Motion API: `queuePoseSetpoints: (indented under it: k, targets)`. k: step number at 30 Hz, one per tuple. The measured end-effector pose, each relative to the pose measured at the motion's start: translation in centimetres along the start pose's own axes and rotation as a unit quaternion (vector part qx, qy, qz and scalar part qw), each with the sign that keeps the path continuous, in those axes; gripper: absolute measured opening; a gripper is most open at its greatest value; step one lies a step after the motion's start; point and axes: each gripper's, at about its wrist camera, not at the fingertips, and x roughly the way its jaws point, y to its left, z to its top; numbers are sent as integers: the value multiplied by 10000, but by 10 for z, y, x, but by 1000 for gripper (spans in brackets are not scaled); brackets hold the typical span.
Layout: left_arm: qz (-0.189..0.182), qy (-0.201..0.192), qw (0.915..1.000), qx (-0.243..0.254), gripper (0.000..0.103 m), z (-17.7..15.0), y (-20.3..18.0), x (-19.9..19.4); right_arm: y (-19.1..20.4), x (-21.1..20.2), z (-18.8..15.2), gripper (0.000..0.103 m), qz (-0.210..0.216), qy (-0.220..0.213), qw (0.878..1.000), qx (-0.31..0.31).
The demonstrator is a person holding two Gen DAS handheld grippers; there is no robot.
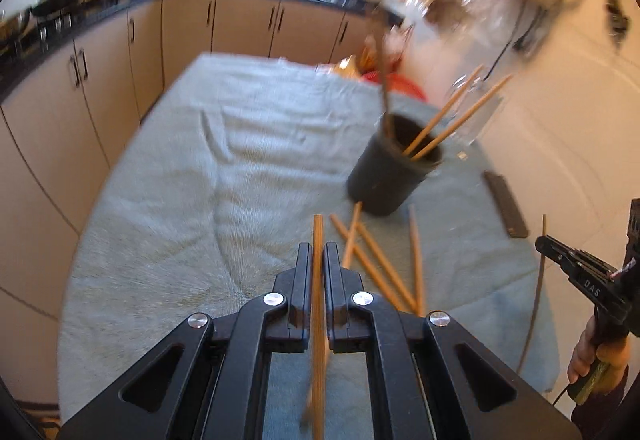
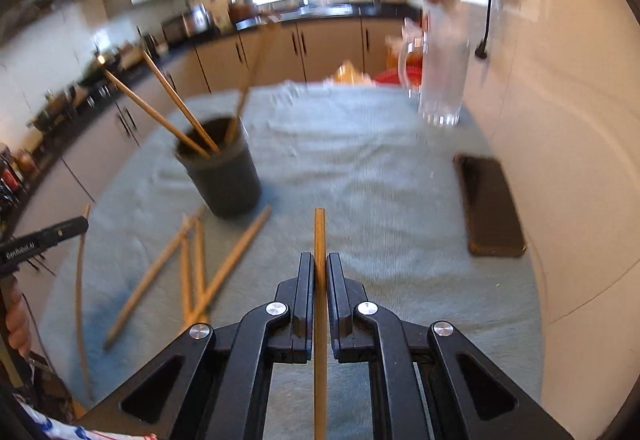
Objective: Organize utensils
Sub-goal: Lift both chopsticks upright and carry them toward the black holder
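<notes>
A dark cup (image 1: 384, 176) stands on the blue-grey towel (image 1: 224, 160) and holds three wooden chopsticks (image 1: 444, 120). Several loose chopsticks (image 1: 372, 256) lie on the towel just in front of the cup. My left gripper (image 1: 318, 252) is shut on one chopstick (image 1: 318, 312), held above the towel short of the cup. My right gripper (image 2: 320, 262) is shut on another chopstick (image 2: 320, 280), to the right of the cup (image 2: 224, 176) and of the loose chopsticks (image 2: 192, 272). Each gripper shows at the edge of the other's view: the right (image 1: 548, 240), the left (image 2: 78, 226).
A dark phone (image 2: 492, 204) lies on the towel at the right edge. A clear glass jug (image 2: 440, 84) stands at the far right. Kitchen cabinets (image 1: 100, 80) run along the left and back. A white wall (image 2: 568, 160) is close on the right.
</notes>
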Motion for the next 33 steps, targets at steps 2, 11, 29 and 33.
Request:
queuePoseSetpoints:
  k: [2, 11, 29, 33]
  targets:
    - [-56, -241, 9997, 65, 5, -5, -6, -21, 4, -19, 0, 6, 49, -245, 9997, -9]
    - [-126, -1147, 9929, 279, 5, -27, -31, -79, 33, -60, -11, 6, 231, -753, 9966, -227]
    - [-388, -1657, 9818, 844, 5, -45, -65, -126, 48, -88, -17, 6, 408, -1082, 9924, -431]
    - [-396, -1642, 9823, 810, 5, -39, -66, -124, 52, -92, -15, 6, 419, -1170, 9911, -469]
